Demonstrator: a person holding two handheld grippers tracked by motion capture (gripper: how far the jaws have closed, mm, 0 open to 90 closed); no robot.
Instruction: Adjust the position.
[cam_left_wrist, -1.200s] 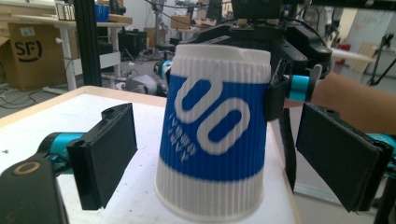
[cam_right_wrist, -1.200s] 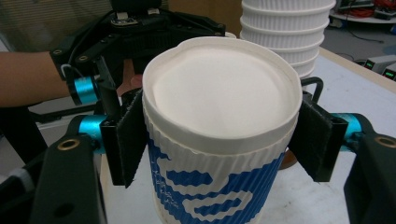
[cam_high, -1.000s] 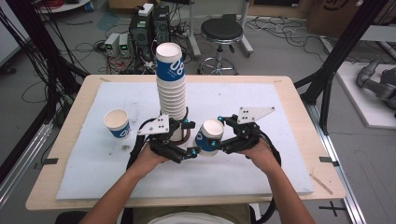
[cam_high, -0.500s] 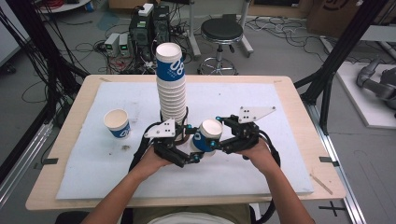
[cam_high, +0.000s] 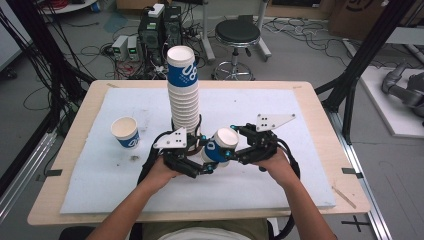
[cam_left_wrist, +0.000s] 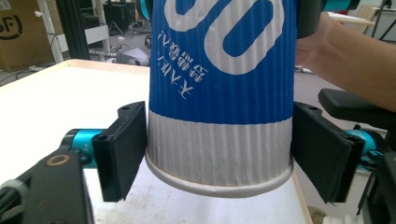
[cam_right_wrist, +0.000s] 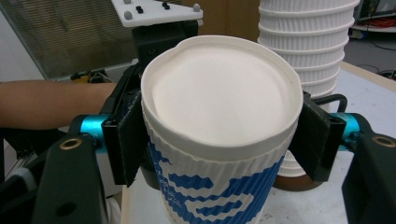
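both grippers hold one paper cup (cam_high: 221, 145) above the surface (cam_high: 300, 165): right gripper (cam_high: 234, 148) clenched, left gripper (cam_high: 206, 165) just closing on its base. next, probably pull apart nested cups.

High view: fixed overhead at the table's (cam_high: 75, 200) six o'clock edge, facing twelve, far off. Both gripper views: riding the jaws, very close, facing each other across one shared paper cup (cam_left_wrist: 219, 93); the right one also catches the cup stack (cam_right_wrist: 308, 46).
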